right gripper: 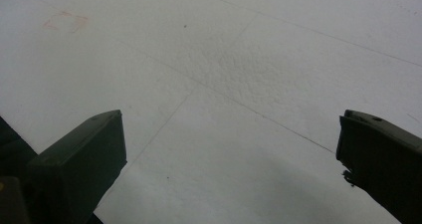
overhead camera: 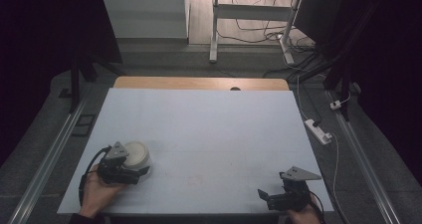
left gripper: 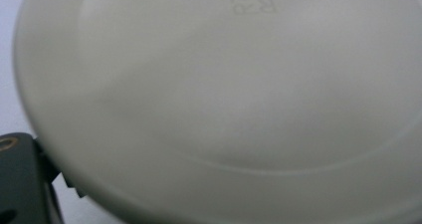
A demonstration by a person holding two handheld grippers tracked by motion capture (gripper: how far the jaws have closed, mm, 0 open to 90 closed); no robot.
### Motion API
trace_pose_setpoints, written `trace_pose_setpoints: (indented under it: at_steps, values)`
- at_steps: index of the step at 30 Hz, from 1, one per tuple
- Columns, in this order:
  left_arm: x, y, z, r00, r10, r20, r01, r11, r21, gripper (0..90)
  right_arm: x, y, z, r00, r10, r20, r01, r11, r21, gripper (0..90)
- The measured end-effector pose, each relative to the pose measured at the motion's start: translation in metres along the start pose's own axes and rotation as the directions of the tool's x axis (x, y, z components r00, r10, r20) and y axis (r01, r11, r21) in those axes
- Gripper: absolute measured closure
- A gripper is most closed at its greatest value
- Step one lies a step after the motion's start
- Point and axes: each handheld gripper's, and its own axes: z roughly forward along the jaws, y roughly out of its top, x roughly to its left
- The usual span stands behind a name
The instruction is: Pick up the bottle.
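Note:
A white round bowl (overhead camera: 136,154) sits at the front left of the white table sheet (overhead camera: 209,129). My left gripper (overhead camera: 141,168) is at its near side, held by a hand, and appears shut on its rim. In the left gripper view the bowl (left gripper: 224,94) looms very close, with an embossed mark on its surface, and one black finger (left gripper: 20,179) presses against its edge at the lower left. The other jaw is hidden. My right gripper (overhead camera: 262,194) rests at the front right, open, its jaws (right gripper: 231,159) wide apart over bare sheet.
A wooden table edge (overhead camera: 199,82) shows beyond the sheet. A power strip (overhead camera: 318,131) and cables lie on the floor to the right. Metal rails (overhead camera: 47,159) run along both sides. A white desk frame (overhead camera: 215,30) stands farther back.

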Motion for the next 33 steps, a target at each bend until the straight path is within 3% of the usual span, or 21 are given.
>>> trace_pose_setpoints:
  at_steps: [19,33]
  values:
    - [-0.010,0.027,-0.006,0.9975,0.062,0.036,-0.060,0.9972,-0.044,7.2,-0.001,0.000,0.000,1.0000,0.003,-0.003,-0.003,1.000,0.000,0.0]
    - [-0.028,0.063,-0.001,0.9861,0.138,0.092,-0.132,0.9885,-0.074,7.3,-0.001,0.000,0.000,0.9999,0.011,-0.006,-0.011,1.000,-0.004,0.0]
